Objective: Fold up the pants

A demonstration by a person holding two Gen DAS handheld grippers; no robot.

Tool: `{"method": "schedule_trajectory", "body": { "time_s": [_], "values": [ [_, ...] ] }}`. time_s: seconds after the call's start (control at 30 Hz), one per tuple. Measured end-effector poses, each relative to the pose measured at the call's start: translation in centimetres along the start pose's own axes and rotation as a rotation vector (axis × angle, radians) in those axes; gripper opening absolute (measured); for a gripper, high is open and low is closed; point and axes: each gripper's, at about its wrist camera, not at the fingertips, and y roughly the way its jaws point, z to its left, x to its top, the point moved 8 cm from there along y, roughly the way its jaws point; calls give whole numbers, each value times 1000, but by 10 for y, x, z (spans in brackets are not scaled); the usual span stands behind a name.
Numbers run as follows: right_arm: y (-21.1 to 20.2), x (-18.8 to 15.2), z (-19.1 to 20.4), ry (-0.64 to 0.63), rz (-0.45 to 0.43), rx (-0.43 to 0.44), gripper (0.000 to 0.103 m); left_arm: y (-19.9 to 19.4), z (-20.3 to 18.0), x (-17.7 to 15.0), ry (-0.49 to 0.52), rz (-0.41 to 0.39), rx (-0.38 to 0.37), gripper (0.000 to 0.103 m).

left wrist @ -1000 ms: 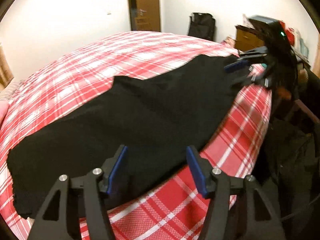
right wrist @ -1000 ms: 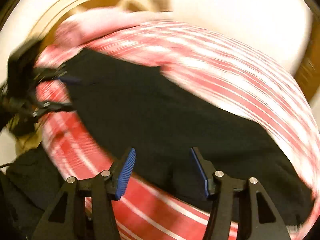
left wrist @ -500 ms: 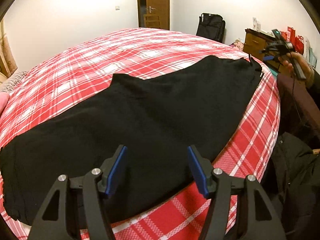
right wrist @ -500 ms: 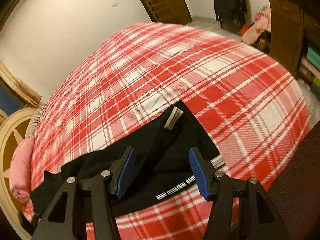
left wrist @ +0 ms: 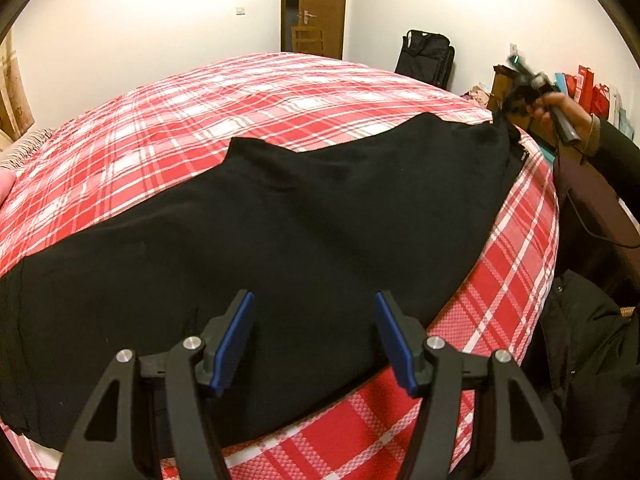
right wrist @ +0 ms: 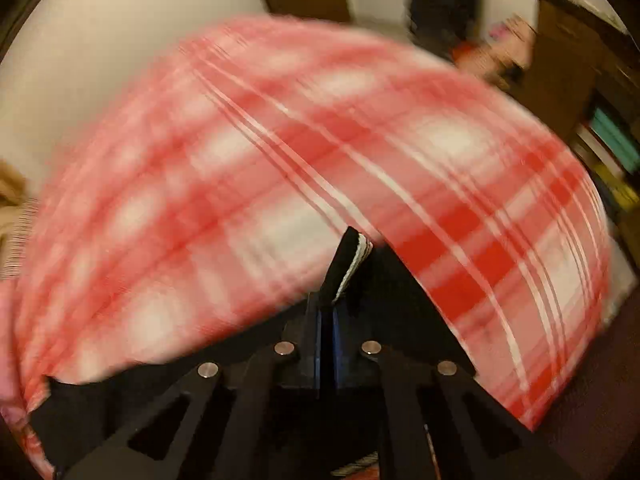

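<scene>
Black pants (left wrist: 280, 232) lie spread across the red plaid bed (left wrist: 248, 96), leg ends at the left, waist at the far right. My left gripper (left wrist: 312, 336) hovers open over the near edge of the pants, nothing between its blue pads. In the left wrist view a hand holds my right gripper (left wrist: 516, 100) at the waist corner, which is lifted a little. The right wrist view is blurred; there my right gripper (right wrist: 328, 320) is shut on the waistband (right wrist: 352, 264), whose black edge with white stripes sticks up past the fingertips.
A door (left wrist: 316, 8) and a black bag (left wrist: 428, 60) stand at the far wall. A wooden dresser (right wrist: 568, 60) with coloured items is at the right. A dark jacket (left wrist: 588, 360) lies beside the bed's near right edge.
My right gripper went from open above the waistband to shut on it, and it is now moving fast, lifting the waist corner. My left gripper stayed open, nearly still.
</scene>
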Motion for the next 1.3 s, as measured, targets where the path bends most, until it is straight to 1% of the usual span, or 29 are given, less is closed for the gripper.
{"method": "schedule_trajectory", "body": {
  "time_s": [0.1, 0.13, 0.17, 0.2, 0.27, 0.4, 0.47, 0.53, 0.6, 0.7, 0.8, 0.87, 0.93, 0.97, 1.0, 1.07, 1.1, 1.13, 1.17, 1.2, 1.3],
  "values": [
    [-67, 19, 30, -42, -198, 206, 4, 3, -1, -1, 1, 8, 1, 64],
    [-83, 20, 31, -46, -242, 238, 4, 4, -2, -1, 0, 9, -1, 64],
    [-93, 18, 27, -39, -272, 250, 4, 4, -2, -1, 0, 10, -4, 64],
    [-96, 13, 17, -23, -280, 248, 4, 6, -3, -2, 0, 11, -8, 64],
    [-85, -1, -9, 24, -248, 220, 4, 9, -5, -3, 1, 15, -13, 64],
    [-31, -43, -73, 145, -108, 143, 4, 12, -8, -6, 12, 23, -25, 64],
    [-12, -61, -93, 207, -62, 143, 4, 12, -8, -4, 18, 26, -25, 64],
    [-1, -73, -101, 224, -34, 143, 4, 12, -10, -2, 19, 28, -26, 64],
    [2, -76, -104, 243, -35, 151, 4, 10, -12, 0, 29, 26, -22, 64],
    [-8, -78, -100, 226, -53, 148, 4, 6, -16, 3, 34, 14, -28, 64],
    [-19, -80, -101, 217, -69, 170, 4, 6, -19, 2, 40, 15, -29, 64],
    [-14, -80, -104, 217, -50, 161, 4, 7, -19, -1, 38, 21, -26, 64],
    [-2, -84, -105, 190, -5, 138, 4, 8, -17, -3, 30, 24, -27, 64],
    [-3, -83, -105, 183, -16, 148, 4, 7, -16, -3, 26, 24, -25, 64],
    [-4, -82, -106, 185, -13, 152, 6, 6, -15, -3, 23, 21, -20, 64],
    [-11, -77, -111, 216, -39, 126, 22, 1, -14, -2, 16, 10, -20, 64],
    [-18, -73, -116, 223, -75, 87, 40, -3, -13, -2, 13, 0, -20, 64],
    [-24, -70, -122, 229, -100, 53, 46, -5, -13, -1, 12, -4, -18, 64],
    [-31, -68, -127, 247, -116, 31, 46, -8, -12, -1, 12, -10, -12, 64],
    [-34, -67, -128, 259, -123, 31, 47, -10, -12, -2, 11, -12, -8, 64],
    [-46, -67, -117, 252, -139, 57, 47, -17, -6, -2, 2, -26, 13, 64]
  ]
}}
